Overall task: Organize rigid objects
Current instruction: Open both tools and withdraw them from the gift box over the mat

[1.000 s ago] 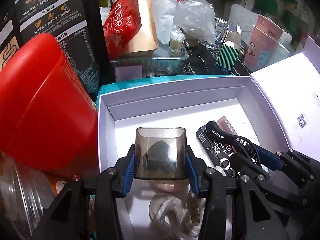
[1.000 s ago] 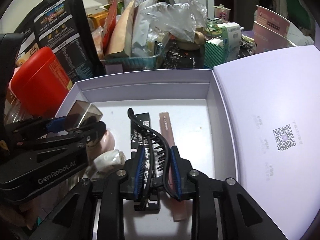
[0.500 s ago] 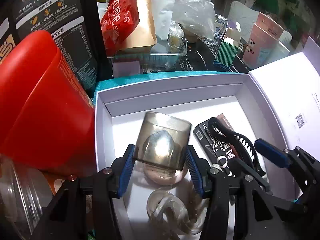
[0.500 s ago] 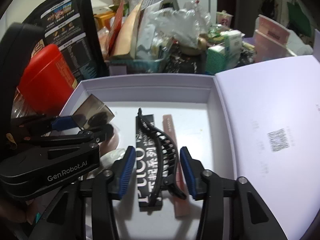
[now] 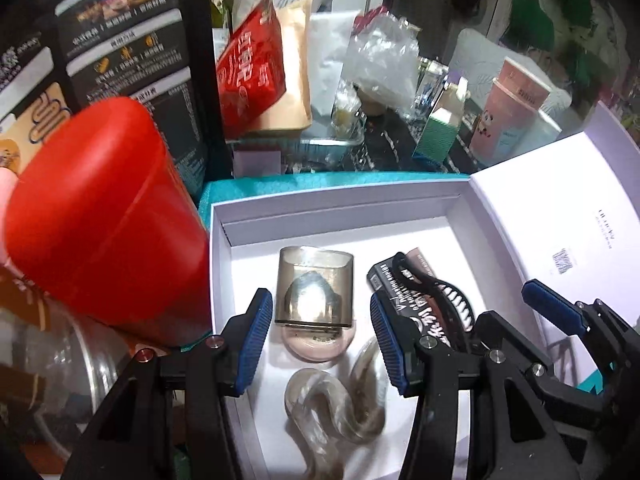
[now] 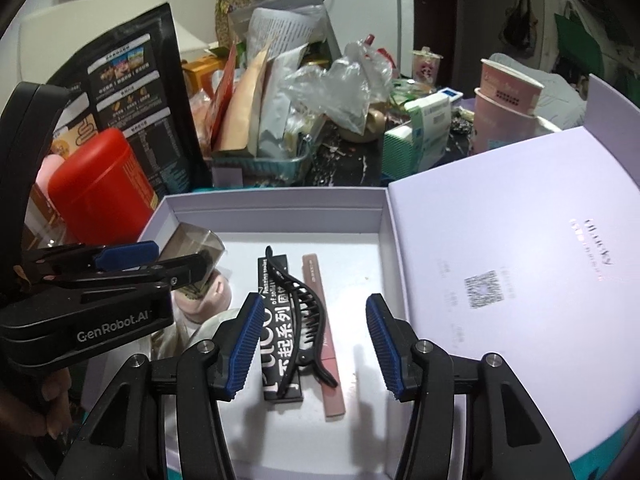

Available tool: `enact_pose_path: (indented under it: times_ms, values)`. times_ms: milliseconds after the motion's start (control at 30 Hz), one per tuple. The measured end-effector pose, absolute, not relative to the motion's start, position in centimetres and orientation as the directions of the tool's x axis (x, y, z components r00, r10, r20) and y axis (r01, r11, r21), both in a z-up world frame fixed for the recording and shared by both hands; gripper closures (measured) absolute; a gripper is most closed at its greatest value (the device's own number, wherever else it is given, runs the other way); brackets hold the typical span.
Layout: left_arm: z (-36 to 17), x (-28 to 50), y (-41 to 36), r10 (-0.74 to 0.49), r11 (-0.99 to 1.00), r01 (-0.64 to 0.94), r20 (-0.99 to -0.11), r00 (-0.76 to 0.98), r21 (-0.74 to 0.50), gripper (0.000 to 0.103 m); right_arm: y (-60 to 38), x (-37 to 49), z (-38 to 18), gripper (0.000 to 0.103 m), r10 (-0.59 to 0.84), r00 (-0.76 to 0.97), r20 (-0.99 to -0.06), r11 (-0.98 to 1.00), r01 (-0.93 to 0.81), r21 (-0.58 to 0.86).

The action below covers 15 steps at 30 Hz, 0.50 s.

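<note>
A white open box holds a smoky translucent cup resting on a round pink case, with a clear twisted hair clip in front of them. My left gripper hangs open just above them, its pads clear of the cup. In the right wrist view a black hair claw lies across a flat black packet, beside a pink stick. My right gripper is open over them, touching nothing. The left gripper shows at the left there.
The box's lid lies open to the right. A red canister stands against the box's left wall, with a black printed bag behind it. Snack bags in a tray, a green carton and pink paper cups crowd the back. A hand holds the left gripper.
The left gripper let go of the smoky cup, which now rests in the box. The right gripper released the black hair claw onto the packet. Both grippers opened and drew up and back.
</note>
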<state>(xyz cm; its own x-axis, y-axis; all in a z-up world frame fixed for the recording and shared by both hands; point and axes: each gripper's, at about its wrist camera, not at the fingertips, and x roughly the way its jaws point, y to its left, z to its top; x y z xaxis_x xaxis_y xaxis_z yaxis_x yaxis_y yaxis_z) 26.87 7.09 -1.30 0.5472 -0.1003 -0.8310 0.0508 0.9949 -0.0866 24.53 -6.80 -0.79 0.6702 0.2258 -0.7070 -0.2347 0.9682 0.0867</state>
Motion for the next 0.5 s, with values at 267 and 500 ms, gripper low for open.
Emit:
enact_pose_path:
  times_ms: [267,500]
  values:
    - [1.7,24.4,6.1,-0.083,0.996,0.065,-0.784,0.615,-0.054,0.053,-8.4,22.8,1.0,0.050,0.215,0.695,-0.687,0.971,-0.225,0.076]
    - [5.3,21.7,5.1,-0.086,0.996,0.087,-0.734,0.673,-0.037,0.053,-9.3,20.7,2.9,0.050,0.224,0.723,-0.653,0.970,-0.228,0.082]
